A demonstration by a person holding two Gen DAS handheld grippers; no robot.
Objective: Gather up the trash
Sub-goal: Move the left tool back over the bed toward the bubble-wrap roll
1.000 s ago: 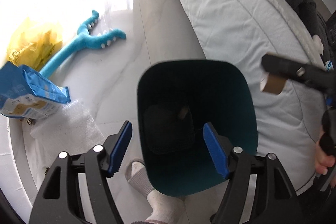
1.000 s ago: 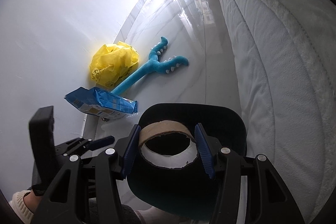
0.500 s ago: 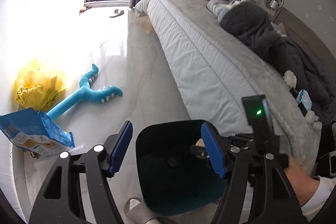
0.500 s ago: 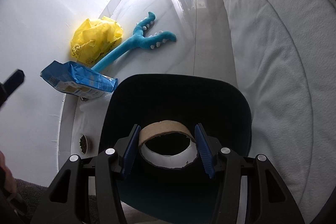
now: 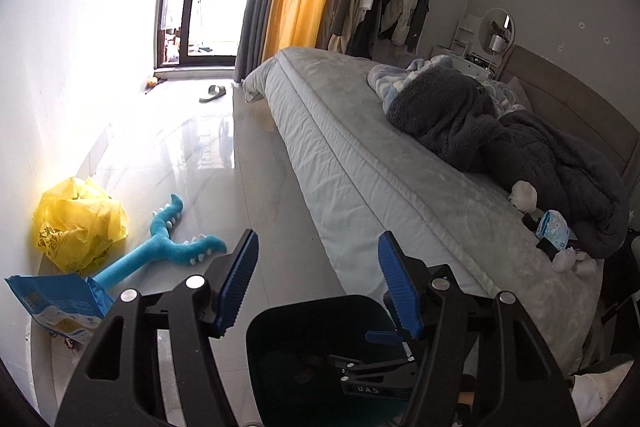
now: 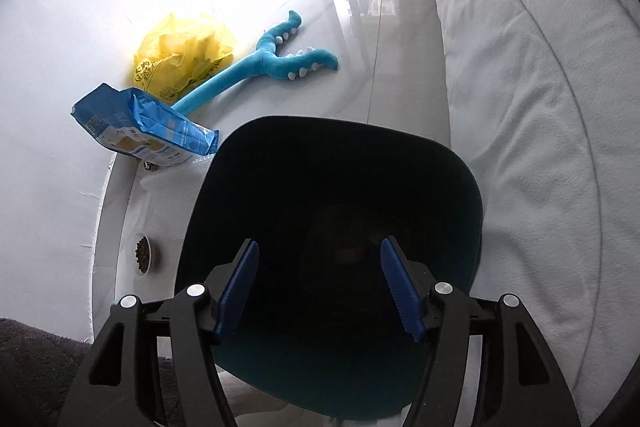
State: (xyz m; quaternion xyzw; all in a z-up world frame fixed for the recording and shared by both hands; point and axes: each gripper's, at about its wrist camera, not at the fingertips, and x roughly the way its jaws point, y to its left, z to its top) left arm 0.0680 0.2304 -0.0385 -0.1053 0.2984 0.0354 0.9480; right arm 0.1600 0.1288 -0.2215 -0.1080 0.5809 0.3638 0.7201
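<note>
Trash left to collect lies on the floor (image 6: 384, 67) by the wall: a crumpled yellow plastic bag (image 6: 184, 47) and, just beside it, a blue snack packet (image 6: 144, 127), both near the dark bin (image 6: 332, 227). Both look light, thin and crinkly, so I judge a pinch on a bunched fold or the packet's sealed edge holds best. Right gripper (image 6: 318, 291) hangs over the bin with fingers spread and empty; left gripper (image 5: 316, 283) likewise released

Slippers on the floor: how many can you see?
1. A single slipper lies on the floor near the window, just past the foot of the bed. Its partner may be hidden behind the bed or outside the view.
</note>
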